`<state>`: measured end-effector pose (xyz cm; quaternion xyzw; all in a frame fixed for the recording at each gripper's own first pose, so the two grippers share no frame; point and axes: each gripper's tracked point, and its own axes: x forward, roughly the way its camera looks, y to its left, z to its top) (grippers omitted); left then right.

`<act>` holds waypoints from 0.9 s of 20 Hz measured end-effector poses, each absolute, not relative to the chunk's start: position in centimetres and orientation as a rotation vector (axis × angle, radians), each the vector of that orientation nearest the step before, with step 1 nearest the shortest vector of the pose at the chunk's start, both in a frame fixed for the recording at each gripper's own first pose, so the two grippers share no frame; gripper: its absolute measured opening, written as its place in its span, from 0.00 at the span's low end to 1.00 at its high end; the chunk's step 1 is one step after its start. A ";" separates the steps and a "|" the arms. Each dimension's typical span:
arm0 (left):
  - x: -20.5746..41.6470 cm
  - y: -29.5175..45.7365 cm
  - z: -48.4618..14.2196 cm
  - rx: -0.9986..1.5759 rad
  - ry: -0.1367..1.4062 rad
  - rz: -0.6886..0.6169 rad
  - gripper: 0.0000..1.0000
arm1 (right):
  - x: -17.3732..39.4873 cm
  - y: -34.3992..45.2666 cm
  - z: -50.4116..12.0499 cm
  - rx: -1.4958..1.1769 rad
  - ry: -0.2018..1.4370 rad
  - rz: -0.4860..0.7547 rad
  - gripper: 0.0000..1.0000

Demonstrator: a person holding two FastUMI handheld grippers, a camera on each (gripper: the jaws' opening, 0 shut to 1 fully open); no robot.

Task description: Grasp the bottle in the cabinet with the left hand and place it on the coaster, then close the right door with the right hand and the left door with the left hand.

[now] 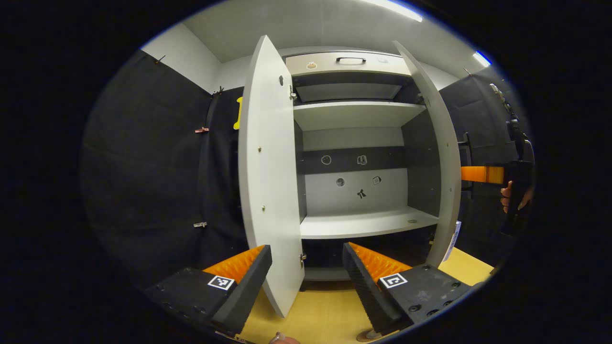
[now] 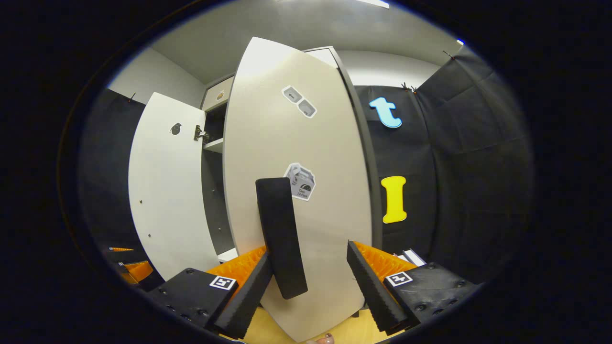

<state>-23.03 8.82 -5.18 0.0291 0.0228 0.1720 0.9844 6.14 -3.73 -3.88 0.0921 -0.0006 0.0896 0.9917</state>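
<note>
Jaws spread on both grippers: the right gripper (image 2: 308, 279) straddles the black handle (image 2: 281, 236) of the cabinet's right door (image 2: 306, 143). Stiff, hinged, likely light: push at the handle.

Both pale cabinet doors stand open: left door (image 1: 267, 181) swung wide, right door (image 2: 296, 191) with a black handle (image 2: 281, 236)

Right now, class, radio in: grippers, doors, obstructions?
Left gripper open, straddling left door edge. Right gripper open around right door handle. Shelves bare.
</note>
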 end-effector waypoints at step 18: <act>-21.8 21.2 1.5 0.054 -0.097 0.222 0.95 | 0.9 0.5 -5.2 0.062 0.026 0.021 0.98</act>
